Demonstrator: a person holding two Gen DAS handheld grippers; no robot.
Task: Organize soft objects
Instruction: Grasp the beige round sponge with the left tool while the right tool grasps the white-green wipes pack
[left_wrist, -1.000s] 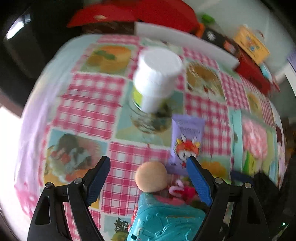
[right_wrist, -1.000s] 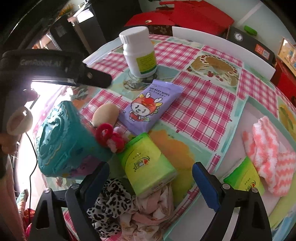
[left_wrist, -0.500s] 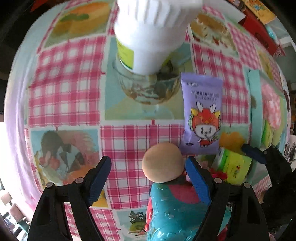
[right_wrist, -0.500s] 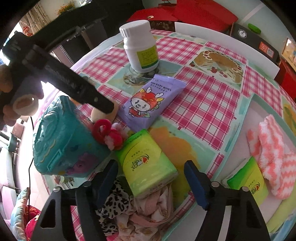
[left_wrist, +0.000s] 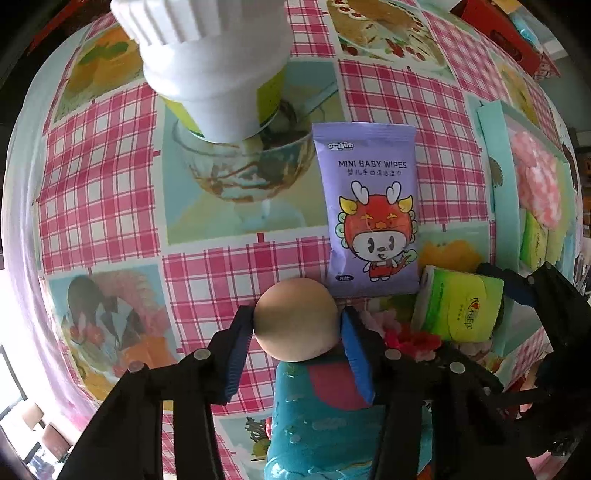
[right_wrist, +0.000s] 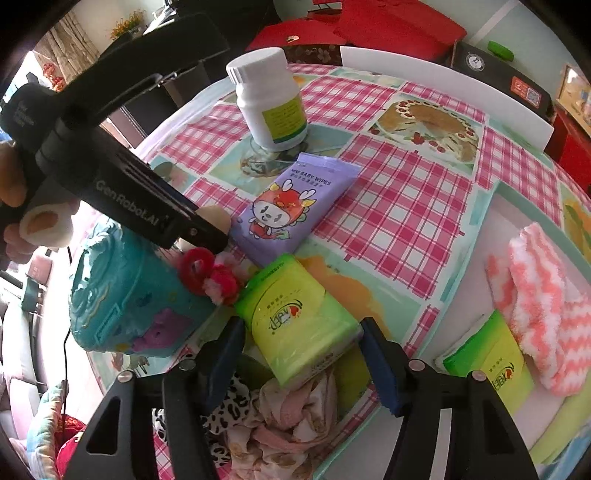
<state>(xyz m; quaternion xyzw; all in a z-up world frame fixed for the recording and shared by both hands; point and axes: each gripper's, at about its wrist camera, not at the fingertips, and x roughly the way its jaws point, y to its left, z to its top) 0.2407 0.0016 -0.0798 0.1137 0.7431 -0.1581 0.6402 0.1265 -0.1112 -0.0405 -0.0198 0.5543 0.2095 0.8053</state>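
Beige sponge sits between the blue pads of the left gripper in the left wrist view; the jaws are closing and each pad looks to be at the sponge's side, though we cannot tell whether they press yet. From the right wrist view only a sliver of the sponge shows, behind that gripper's black body.

Right gripper straddles a green tissue pack, jaws closing, a gap at each side, so not gripped. The left view shows this pack end-on and one blue tip of the right gripper beside it.

Only the right view shows the tray plainly: striped pink socks and a second green pack lie in it. Left view compresses these at the frame edge.

Teal toy box touches the sponge and blocks its near side; a red-pink fuzzy piece lies between box and pack, what it is we cannot make out. Leopard and pink cloth lies under the right gripper, cut off below.

Purple wipes pack lies flat just beyond the sponge; a white bottle stands farther back on the checked tablecloth. A hand holds the left gripper
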